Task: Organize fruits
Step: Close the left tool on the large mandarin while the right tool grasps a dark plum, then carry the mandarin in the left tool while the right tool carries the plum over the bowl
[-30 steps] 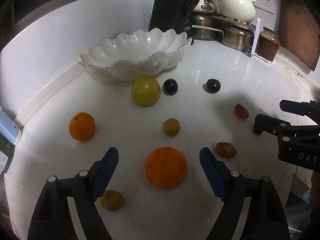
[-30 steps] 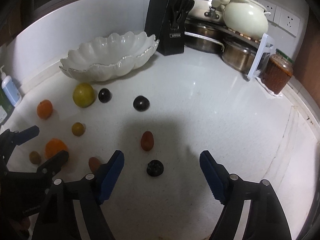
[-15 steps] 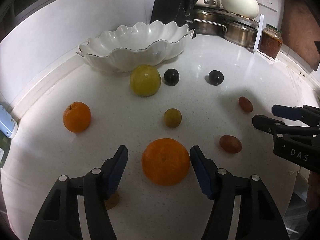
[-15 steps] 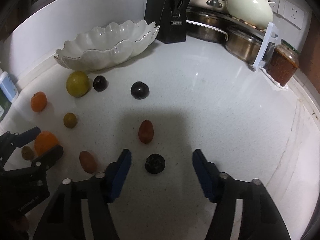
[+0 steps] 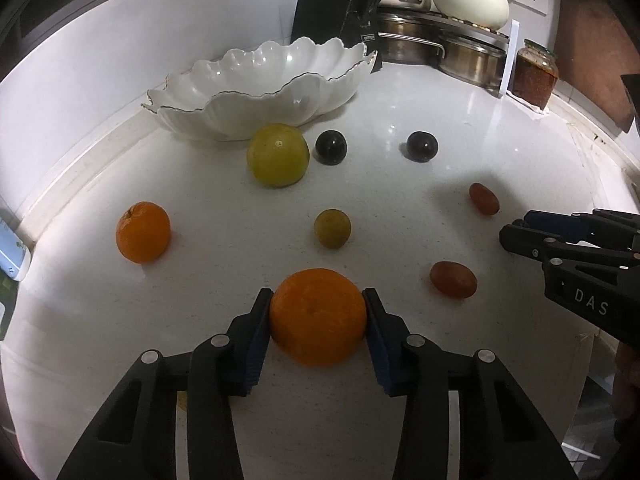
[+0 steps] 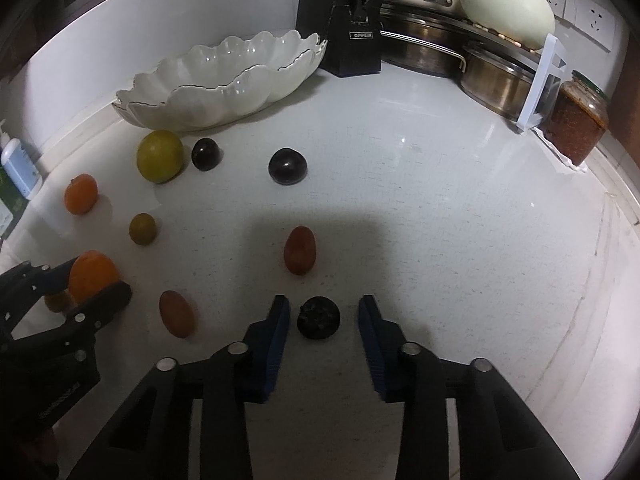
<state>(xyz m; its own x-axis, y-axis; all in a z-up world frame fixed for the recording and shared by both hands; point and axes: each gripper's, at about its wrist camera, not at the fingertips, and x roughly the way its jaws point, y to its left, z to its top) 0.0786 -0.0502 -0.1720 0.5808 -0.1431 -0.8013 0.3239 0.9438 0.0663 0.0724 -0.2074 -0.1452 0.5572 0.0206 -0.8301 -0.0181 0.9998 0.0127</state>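
Note:
My left gripper [image 5: 318,318] is shut on a large orange [image 5: 318,316] that rests on the white counter; it also shows in the right wrist view [image 6: 93,276]. My right gripper [image 6: 323,320] is open, its blue pads on either side of a small dark wrinkled fruit [image 6: 319,317] without touching it. A white scalloped bowl [image 5: 260,84] stands empty at the back. In front of it lie a yellow-green citrus [image 5: 278,155], two dark plums [image 5: 330,147] [image 5: 421,147], a small orange [image 5: 143,231], a small green fruit [image 5: 332,228] and two reddish oval fruits [image 5: 453,279] [image 5: 484,198].
A black knife block [image 6: 352,20], steel pots [image 6: 496,76], a cream pot [image 6: 508,4] and a red jar [image 6: 576,124] line the back right. A soap bottle [image 6: 16,164] stands at the far left. The counter edge runs along the right side.
My left gripper moved forward and closed on the large orange. My right gripper moved forward and narrowed around the dark wrinkled fruit.

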